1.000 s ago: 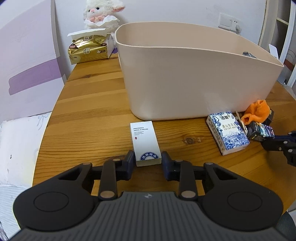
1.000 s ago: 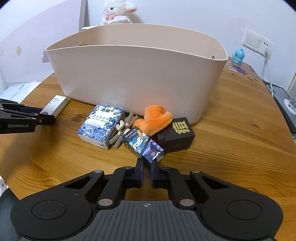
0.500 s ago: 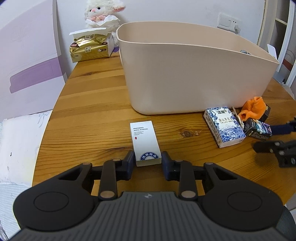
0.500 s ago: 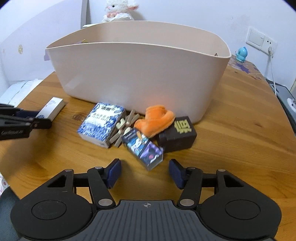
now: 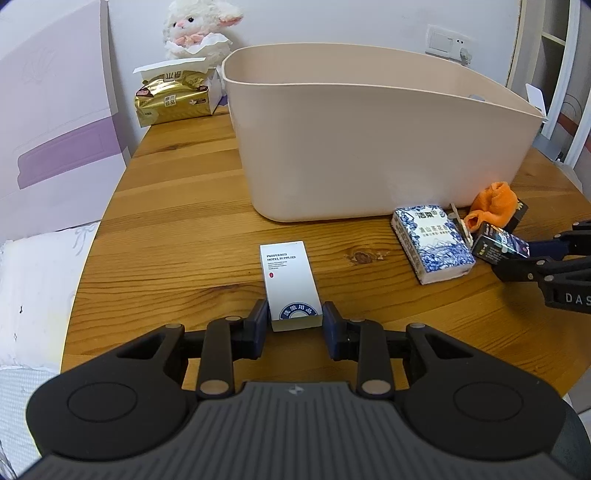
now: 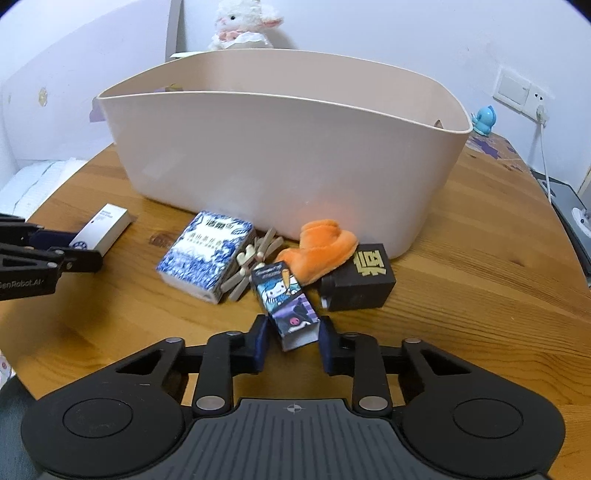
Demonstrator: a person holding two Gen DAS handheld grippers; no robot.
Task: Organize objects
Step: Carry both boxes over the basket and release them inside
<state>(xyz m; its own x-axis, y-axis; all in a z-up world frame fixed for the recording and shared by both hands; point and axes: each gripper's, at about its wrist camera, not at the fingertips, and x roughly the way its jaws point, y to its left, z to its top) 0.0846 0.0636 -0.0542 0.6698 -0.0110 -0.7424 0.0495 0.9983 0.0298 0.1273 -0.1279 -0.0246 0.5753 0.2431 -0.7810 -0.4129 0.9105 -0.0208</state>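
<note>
Left wrist view: the left gripper sits low on a round wooden table, its two fingers spread on either side of the near end of a white hotel-supplies box that lies flat, pointing toward a large beige plastic bin. The pads stand right beside the box's sides; whether they touch it cannot be told. To the right lies a blue-and-white tissue pack, then a small pile close against the bin's wall: wooden clips, an orange cloth and a black box. The right gripper reaches in from the right edge at a dark cartoon-printed carton. A gold tissue package and a plush lamb stand at the table's far side by the wall.

Right wrist view: the right gripper has its fingers apart, flanking the near end of the cartoon-printed carton, which lies slanted between them with small gaps at both sides. The orange cloth is draped partly over the black box with gold characters, and the wooden clips lie between the carton and the tissue pack. The beige bin stands just behind the pile. At the left edge the left gripper straddles the white box. A blue figurine stands on the table's far right.
</note>
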